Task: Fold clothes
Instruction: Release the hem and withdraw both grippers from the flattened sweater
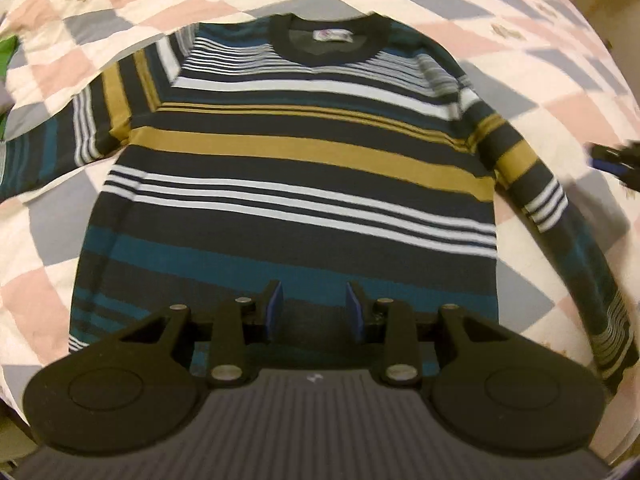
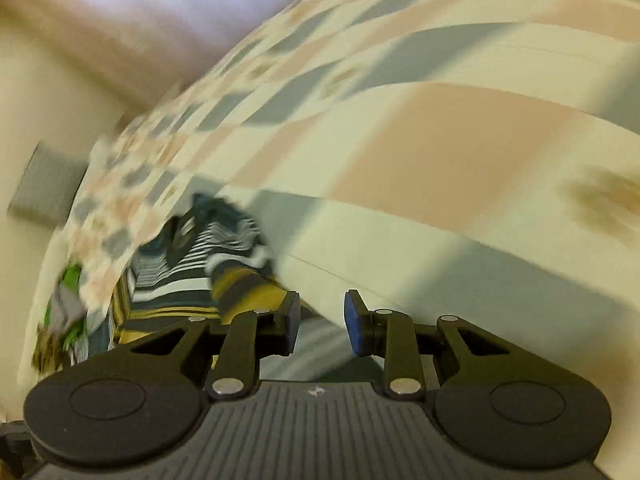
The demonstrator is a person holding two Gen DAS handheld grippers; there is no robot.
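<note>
A striped long-sleeved sweater [image 1: 288,168], in dark navy, teal, mustard and white, lies flat and face up on a checked quilt [image 1: 120,4], collar away from me and sleeves spread out. My left gripper [image 1: 315,306] hovers open above the hem, nothing between its blue pads. The right gripper [image 1: 616,160] shows as a dark blur at the right edge of the left wrist view, beside the sweater's right sleeve. In the blurred right wrist view, my right gripper [image 2: 322,320] is open and empty, low over the quilt [image 2: 420,152], with the sweater [image 2: 208,276] bunched to its left.
The pink, grey and cream quilt covers the whole bed. A green item [image 1: 9,54] lies at the far left edge, also visible as a green patch [image 2: 70,280]. A cream wall with a grey panel [image 2: 48,188] stands beyond the bed.
</note>
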